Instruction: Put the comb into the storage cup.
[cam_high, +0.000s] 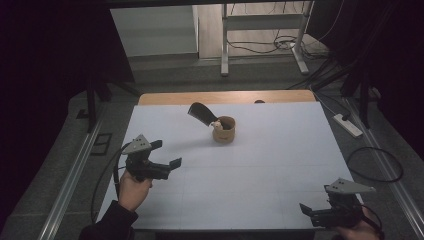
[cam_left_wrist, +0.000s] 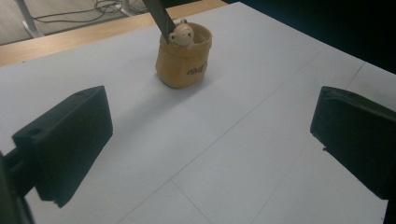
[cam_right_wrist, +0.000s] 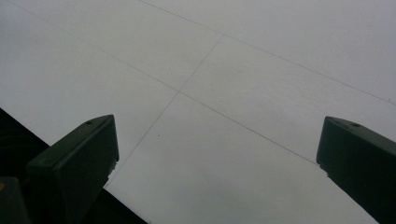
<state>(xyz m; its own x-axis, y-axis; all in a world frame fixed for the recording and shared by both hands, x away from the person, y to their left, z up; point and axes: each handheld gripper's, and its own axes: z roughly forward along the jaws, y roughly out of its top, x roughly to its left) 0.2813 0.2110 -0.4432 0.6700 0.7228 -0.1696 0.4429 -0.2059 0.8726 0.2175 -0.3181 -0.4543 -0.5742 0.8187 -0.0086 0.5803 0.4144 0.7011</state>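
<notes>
Nearest the camera, at the bottom edge of the high view, the person's two hands came in holding their grippers low over the white table (cam_high: 260, 170). The right gripper (cam_high: 312, 212) sat at the near right corner, its jaws spread wide with nothing between them; its own view looked down past those jaws onto bare tabletop and the table's near edge. The left gripper (cam_high: 170, 162) stood over the near left part of the table, jaws likewise wide apart and empty.

Moving outward from the left gripper, its own view looked straight up the table at a small tan pot (cam_left_wrist: 184, 58) with a little bear figure (cam_left_wrist: 180, 34) peeking over the rim. A dark, flat-bladed utensil (cam_high: 202, 114) stood in the pot, leaning up and away toward the far left, its handle end down inside. The pot stood upright near the middle of the table's far half, well apart from both grippers.

The relation that seemed to matter: the pot lay forward and to the right of the left gripper, and forward and well to the left of the right one. The left gripper was clearly the nearer, and already faced it. The utensil's long axis tilted toward the left gripper's side, so I judged that hand better placed to reach in.
</notes>
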